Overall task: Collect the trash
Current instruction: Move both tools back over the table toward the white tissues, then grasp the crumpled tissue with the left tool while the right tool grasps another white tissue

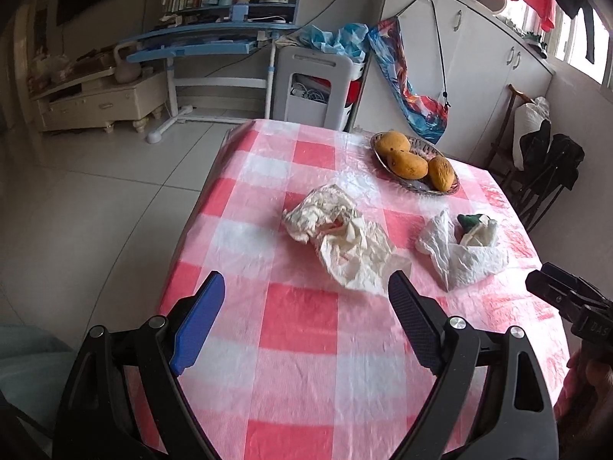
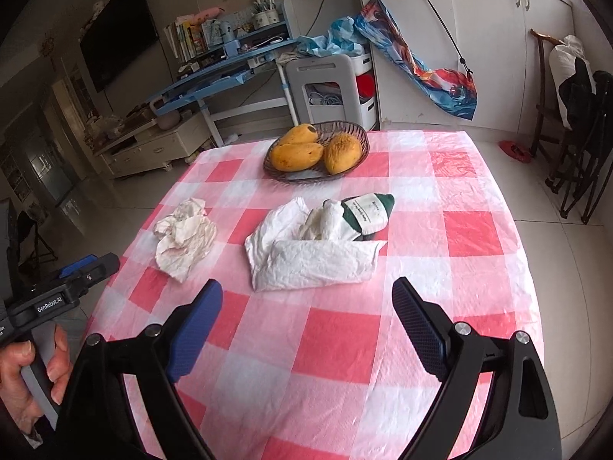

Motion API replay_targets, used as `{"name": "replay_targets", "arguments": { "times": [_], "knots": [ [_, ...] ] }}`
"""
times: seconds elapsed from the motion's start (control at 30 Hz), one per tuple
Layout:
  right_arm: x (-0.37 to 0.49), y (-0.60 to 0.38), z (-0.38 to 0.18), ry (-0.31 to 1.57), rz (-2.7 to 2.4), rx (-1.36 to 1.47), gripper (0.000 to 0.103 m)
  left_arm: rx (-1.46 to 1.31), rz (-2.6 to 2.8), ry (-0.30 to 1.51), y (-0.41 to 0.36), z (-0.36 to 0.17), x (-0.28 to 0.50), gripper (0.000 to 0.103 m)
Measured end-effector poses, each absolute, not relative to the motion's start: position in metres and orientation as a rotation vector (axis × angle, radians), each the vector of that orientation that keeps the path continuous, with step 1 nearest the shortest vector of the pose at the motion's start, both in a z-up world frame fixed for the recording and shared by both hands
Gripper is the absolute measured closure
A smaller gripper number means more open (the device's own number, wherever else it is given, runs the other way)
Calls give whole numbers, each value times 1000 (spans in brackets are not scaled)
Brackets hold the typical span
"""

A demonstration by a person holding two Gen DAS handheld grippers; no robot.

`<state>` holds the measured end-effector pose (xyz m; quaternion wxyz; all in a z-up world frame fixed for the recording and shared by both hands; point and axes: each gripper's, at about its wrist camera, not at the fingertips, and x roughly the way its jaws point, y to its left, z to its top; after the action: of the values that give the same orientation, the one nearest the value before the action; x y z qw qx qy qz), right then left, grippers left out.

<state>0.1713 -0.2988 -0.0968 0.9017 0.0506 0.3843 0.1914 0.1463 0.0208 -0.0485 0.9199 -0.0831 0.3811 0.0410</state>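
While both grippers hover above the near end of the counter (image 2: 345,345), the trash lies untouched on its pink-and-white checked plastic cover. Trash item one: a crumpled, stained tissue (image 1: 341,237) (image 2: 184,234), lying toward the counter's left side. Trash item two: a white crumpled paper towel (image 2: 306,253) (image 1: 459,253), spread flat, to the right of the tissue and apart from it. On the towel's far edge rests a smaller white wad (image 2: 325,218) touching a dark green wrapper with a pale label (image 2: 367,211) (image 1: 469,220); label text too small to read.

Beyond the trash, at the far end of the counter, a dark woven basket (image 2: 345,130) (image 1: 429,188) holds three yellow mangoes (image 2: 297,155) (image 1: 406,163), clear of the paper.

Left gripper (image 1: 306,303): jaws wide apart, nothing between the blue pads, aimed downward at the cover just short of the tissue. It also shows at the left edge of the right wrist view (image 2: 76,280), held by the person's left hand (image 2: 27,379). Right gripper (image 2: 306,306): jaws likewise wide apart and empty, pointing at the cover just short of the paper towel; its tip enters the left wrist view at the right edge (image 1: 555,287).

Background: tiled floor, a blue desk with books (image 1: 214,34), a white storage cart (image 2: 329,84), white cabinets, a wall-mounted television (image 2: 118,30).
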Motion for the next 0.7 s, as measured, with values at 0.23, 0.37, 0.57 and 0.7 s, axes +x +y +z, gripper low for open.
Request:
{"name": "replay_targets", "arguments": {
  "times": [0.23, 0.37, 0.57, 0.7],
  "knots": [
    [216, -298, -122, 869, 396, 180, 28, -97, 94, 846, 20, -70, 213, 19],
    [222, -288, -136, 955, 456, 170, 82, -102, 57, 888, 20, -81, 234, 30],
    [193, -284, -118, 924, 568, 129, 99, -197, -84, 896, 23, -73, 236, 83],
    [166, -270, -110, 917, 652, 105, 99, -249, -120, 879, 32, -61, 220, 84]
  ]
}}
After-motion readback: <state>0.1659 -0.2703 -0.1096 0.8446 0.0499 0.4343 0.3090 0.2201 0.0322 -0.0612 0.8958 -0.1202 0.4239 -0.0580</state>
